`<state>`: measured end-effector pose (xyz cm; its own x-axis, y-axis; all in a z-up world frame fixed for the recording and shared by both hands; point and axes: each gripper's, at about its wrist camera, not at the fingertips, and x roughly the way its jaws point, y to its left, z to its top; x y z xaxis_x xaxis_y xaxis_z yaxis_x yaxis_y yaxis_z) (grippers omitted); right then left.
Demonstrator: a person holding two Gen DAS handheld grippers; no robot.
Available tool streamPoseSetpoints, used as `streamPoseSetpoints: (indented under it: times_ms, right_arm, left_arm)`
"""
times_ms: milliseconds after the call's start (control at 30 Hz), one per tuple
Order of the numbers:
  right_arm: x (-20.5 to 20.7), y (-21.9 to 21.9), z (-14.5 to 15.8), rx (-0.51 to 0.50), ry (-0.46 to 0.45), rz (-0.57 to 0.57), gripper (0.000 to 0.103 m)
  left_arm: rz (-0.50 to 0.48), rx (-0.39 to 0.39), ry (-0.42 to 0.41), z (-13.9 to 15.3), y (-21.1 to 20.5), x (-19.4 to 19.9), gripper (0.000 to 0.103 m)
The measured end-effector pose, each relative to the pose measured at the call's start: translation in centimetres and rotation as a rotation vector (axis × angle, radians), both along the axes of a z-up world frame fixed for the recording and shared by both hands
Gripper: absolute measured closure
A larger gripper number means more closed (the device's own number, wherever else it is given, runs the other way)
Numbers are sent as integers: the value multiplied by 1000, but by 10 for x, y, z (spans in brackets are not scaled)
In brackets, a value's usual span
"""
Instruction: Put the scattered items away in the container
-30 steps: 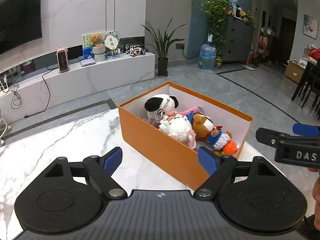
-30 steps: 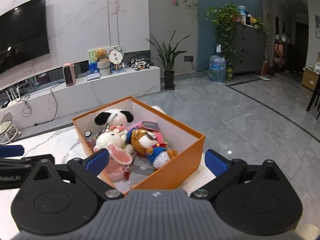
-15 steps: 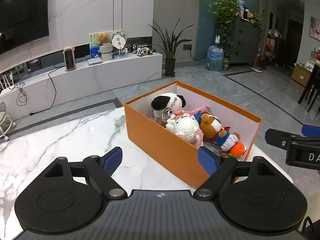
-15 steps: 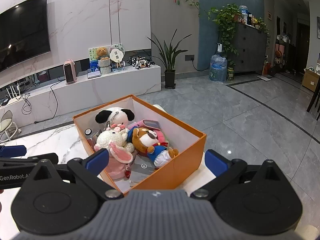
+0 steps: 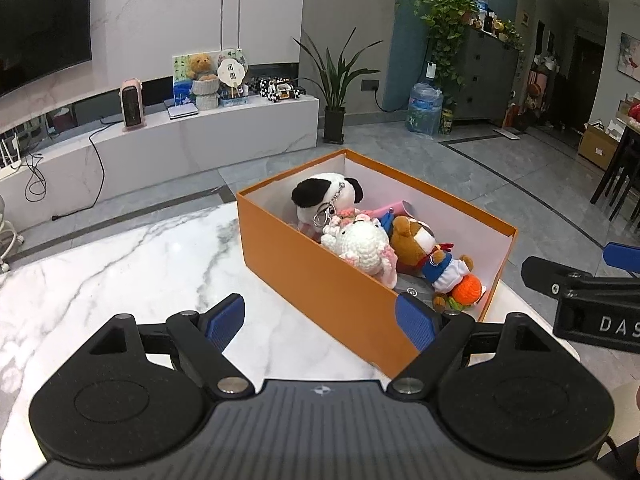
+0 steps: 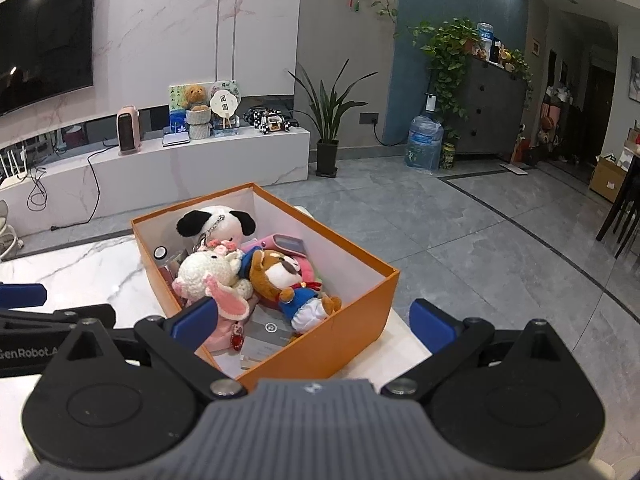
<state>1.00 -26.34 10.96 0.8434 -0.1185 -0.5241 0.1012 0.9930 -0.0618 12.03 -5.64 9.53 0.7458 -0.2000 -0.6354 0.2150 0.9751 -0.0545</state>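
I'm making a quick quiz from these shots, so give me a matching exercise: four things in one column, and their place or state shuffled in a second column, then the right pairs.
Column one:
1. black-and-white plush
2. brown bear plush
3. orange box
4. left gripper

Column two:
A. jaws open, holding nothing
B. at the far end of the box, with a metal keychain
C. stands on the marble table
D. lies in the box, wearing blue and white

Pairs: 1-B, 2-D, 3-C, 4-A
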Motion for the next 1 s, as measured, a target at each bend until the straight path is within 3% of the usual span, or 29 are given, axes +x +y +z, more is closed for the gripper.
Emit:
streamPoseSetpoints:
  times_ms: [1000]
  right_arm:
    - [0,7,-3,-32,26,3,0]
  left_arm:
    - [-14,0,-11,6,-6,-2,5]
